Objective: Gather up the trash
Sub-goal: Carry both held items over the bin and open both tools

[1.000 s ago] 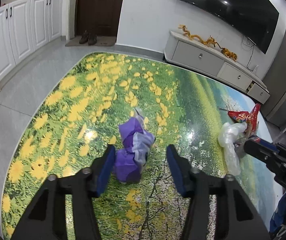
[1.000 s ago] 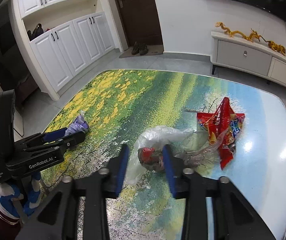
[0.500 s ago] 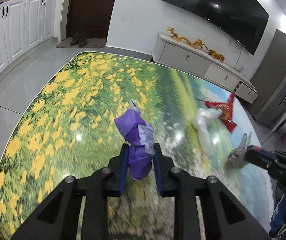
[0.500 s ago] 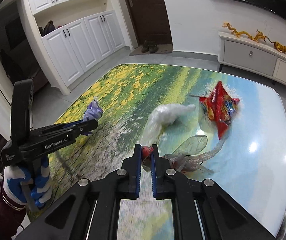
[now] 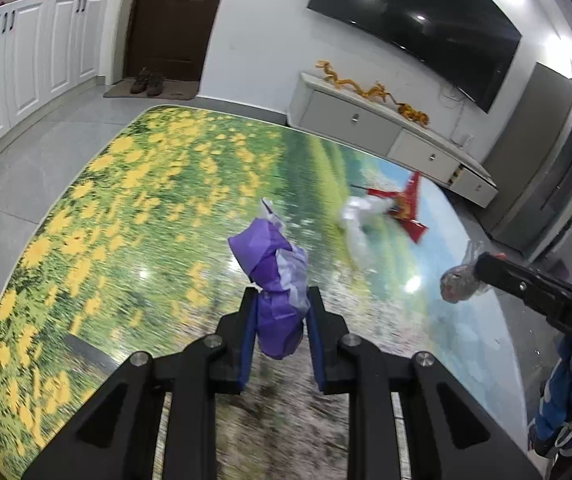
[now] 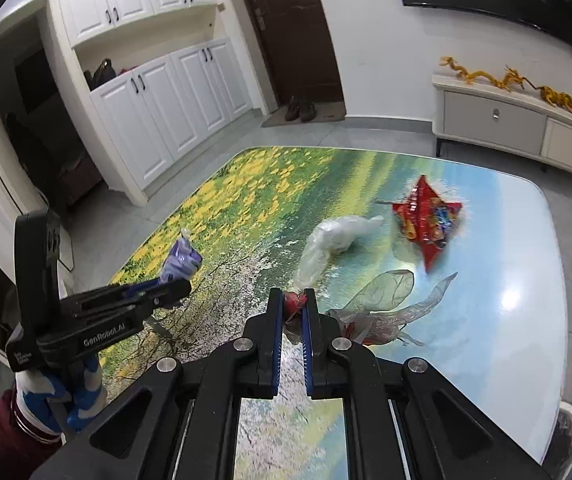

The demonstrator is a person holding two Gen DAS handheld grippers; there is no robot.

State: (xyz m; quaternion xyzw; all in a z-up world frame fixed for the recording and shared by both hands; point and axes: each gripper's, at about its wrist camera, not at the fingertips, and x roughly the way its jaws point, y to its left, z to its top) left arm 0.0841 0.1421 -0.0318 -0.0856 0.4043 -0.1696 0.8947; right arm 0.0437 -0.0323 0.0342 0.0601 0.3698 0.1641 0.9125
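Trash is what we have in both claws, lifted off the table [image 6: 525, 380] with its printed flower meadow. Starting at the left, our left gripper [image 5: 280, 300] is clenched on a crumpled purple wrapper [image 5: 276, 276]; the blue pads press its lower half from both sides, and its upper part, with a paler lilac fold, sticks out beyond the fingertips. From the right wrist view the same claw [image 6: 174, 290] shows side-on, carried by our left hand [image 6: 66, 392] in a blue and white glove.

Next to the right, our right gripper [image 6: 293, 300] is nearly closed, pinching a clear plastic bag [image 6: 373, 312] with a red scrap inside. The bag trails out to the right of the fingers, its thin film hanging loose.

Ahead of that claw and a little right, a crumpled white plastic bag [image 6: 337, 240] lies on the table. Just right of it, and further ahead, lies a red snack packet [image 6: 425, 220], torn open and flattened, close to the white bag.
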